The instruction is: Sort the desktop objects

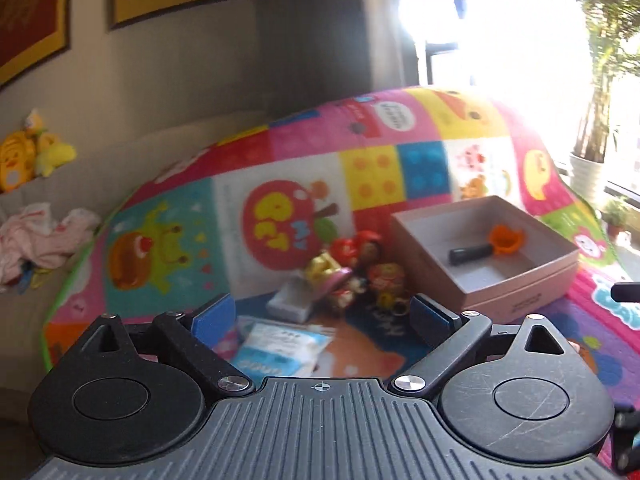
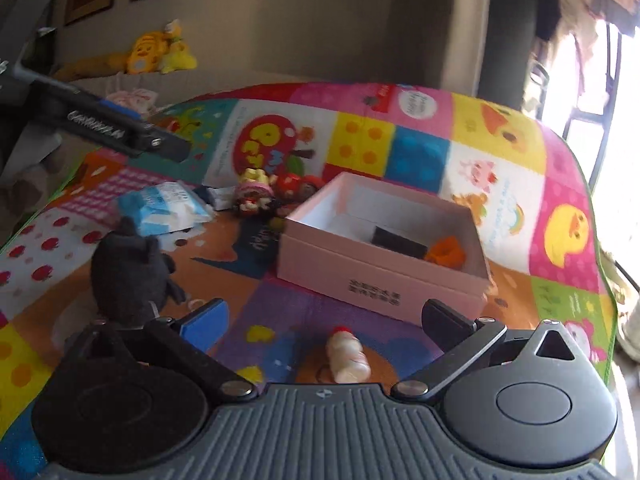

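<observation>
A pink open box (image 1: 516, 284) (image 2: 376, 272) stands on the colourful play mat and holds a black object (image 1: 470, 255) (image 2: 398, 240) and an orange toy (image 1: 506, 239) (image 2: 446, 254). Small toy figures (image 1: 352, 268) (image 2: 276, 192) lie in a cluster left of the box. A blue-white tissue pack (image 1: 276, 350) (image 2: 164, 208) lies near them. My left gripper (image 1: 324, 316) is open and empty above the pack and figures. My right gripper (image 2: 326, 320) is open and empty over a small white bottle toy with a red cap (image 2: 347, 356).
A black plush toy (image 2: 130, 272) sits at the left of the right wrist view. A small white box (image 1: 292, 300) lies by the figures. Yellow plush toys (image 2: 160, 54) and pink cloth (image 1: 36, 236) lie on the sofa behind. The left gripper's body (image 2: 108, 124) reaches in at upper left.
</observation>
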Action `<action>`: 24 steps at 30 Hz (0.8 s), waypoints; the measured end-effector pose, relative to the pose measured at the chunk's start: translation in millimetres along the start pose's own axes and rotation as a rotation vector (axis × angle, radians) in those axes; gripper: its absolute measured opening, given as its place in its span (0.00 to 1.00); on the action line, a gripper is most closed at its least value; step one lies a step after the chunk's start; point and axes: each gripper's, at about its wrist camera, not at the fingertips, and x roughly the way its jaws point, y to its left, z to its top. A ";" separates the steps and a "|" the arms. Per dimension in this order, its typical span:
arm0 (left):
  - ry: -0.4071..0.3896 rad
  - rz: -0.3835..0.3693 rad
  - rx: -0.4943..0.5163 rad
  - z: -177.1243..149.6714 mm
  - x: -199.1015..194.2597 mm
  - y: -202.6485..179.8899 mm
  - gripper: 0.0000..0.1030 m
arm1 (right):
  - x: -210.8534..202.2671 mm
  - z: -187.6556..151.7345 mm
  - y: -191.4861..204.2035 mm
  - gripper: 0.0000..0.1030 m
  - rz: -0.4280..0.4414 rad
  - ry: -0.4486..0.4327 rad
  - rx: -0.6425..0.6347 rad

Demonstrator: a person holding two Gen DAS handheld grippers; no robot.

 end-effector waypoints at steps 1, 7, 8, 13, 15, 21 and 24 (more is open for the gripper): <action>0.007 0.016 -0.030 -3.9 -3.2 8.6 0.95 | -2.9 3.9 20.9 0.99 0.028 -0.036 -0.072; 0.022 0.081 -0.171 -21.0 -16.8 45.5 0.98 | 7.6 19.2 114.7 0.84 0.231 -0.083 -0.311; 0.022 0.087 -0.186 -21.6 -18.2 50.0 0.98 | 13.8 16.9 126.8 0.84 0.224 -0.088 -0.358; 0.009 0.096 -0.216 -27.5 -25.7 61.1 0.98 | 54.0 15.4 130.7 0.68 0.198 0.025 -0.365; 0.016 0.089 -0.229 -31.3 -23.9 62.4 0.99 | 59.1 29.3 111.3 0.64 0.245 0.095 -0.228; 0.067 0.051 -0.241 -41.5 -9.0 53.4 0.99 | 73.9 48.3 16.8 0.64 0.585 0.267 0.420; 0.088 0.014 -0.225 -46.5 -5.8 41.7 0.99 | 86.0 35.6 0.8 0.65 0.533 0.297 0.485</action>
